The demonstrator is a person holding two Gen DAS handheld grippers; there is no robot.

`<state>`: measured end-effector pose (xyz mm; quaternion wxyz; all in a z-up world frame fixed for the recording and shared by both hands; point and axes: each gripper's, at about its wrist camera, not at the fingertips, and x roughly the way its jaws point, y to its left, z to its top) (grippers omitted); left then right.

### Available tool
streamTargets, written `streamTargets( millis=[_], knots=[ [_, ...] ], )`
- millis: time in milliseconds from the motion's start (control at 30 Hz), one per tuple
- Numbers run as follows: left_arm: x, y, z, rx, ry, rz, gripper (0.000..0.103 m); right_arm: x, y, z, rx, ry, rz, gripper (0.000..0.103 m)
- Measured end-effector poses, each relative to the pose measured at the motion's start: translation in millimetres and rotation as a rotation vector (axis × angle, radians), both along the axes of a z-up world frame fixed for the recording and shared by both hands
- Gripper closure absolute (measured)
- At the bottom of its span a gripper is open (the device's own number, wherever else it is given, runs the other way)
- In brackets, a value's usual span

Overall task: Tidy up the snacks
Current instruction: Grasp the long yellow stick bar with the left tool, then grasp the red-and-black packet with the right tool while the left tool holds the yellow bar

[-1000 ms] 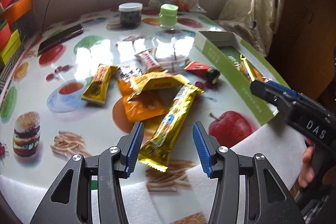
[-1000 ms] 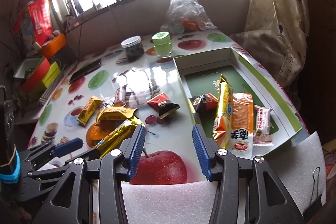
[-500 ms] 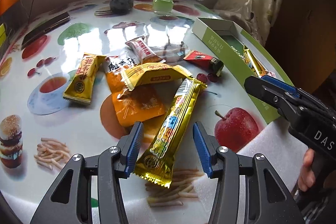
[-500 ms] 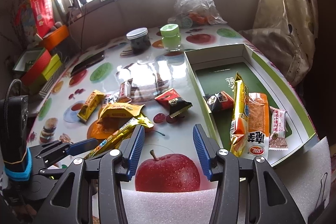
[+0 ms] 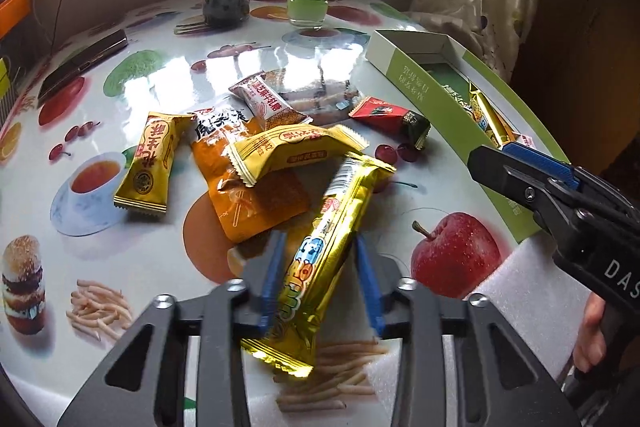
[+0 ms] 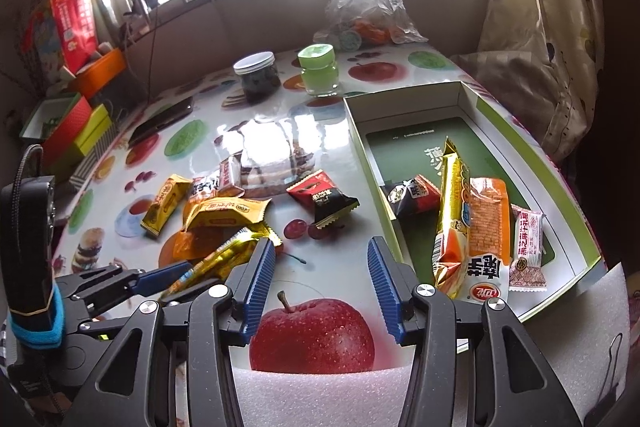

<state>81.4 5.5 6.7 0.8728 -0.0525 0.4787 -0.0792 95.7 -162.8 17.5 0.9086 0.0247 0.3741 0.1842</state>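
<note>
The long gold snack bar point(image 5: 326, 251) lay on the desk point(image 5: 160, 247) beside the orange packet point(image 5: 256, 195), between the left gripper's point(image 5: 316, 279) spread fingers, not yet pinched. The right gripper point(image 6: 320, 279) hovered near the green box point(image 6: 532, 155), fingers spread and empty.

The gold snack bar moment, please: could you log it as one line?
left gripper: closing around gold snack bar | right gripper: open, idle | box: four snacks
</note>
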Motion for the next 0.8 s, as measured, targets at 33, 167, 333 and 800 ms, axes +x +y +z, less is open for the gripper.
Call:
streamTargets(
  millis=[33, 167, 333, 800],
  knots=[
    [-1.1, 1.0, 0.4, -0.007, -0.001, -0.004, 0.073, 0.4, 0.5, 0.0, -0.002, 0.001, 0.001, 0.055],
    [-8.7, 7.2, 2.5, -0.017, -0.011, 0.009, 0.076, 1.4, 4.9, 0.8, -0.013, -0.003, 0.010, 0.055],
    [-25.3, 21.2, 10.8, -0.061, -0.033, 0.019, 0.077, 2.9, 17.0, 3.1, -0.039, -0.017, 0.041, 0.055],
    [-33.7, 45.6, 13.9, -0.135, -0.038, 0.059, 0.077, 20.3, 49.9, 0.2, -0.118, -0.034, 0.102, 0.055]
  ],
)
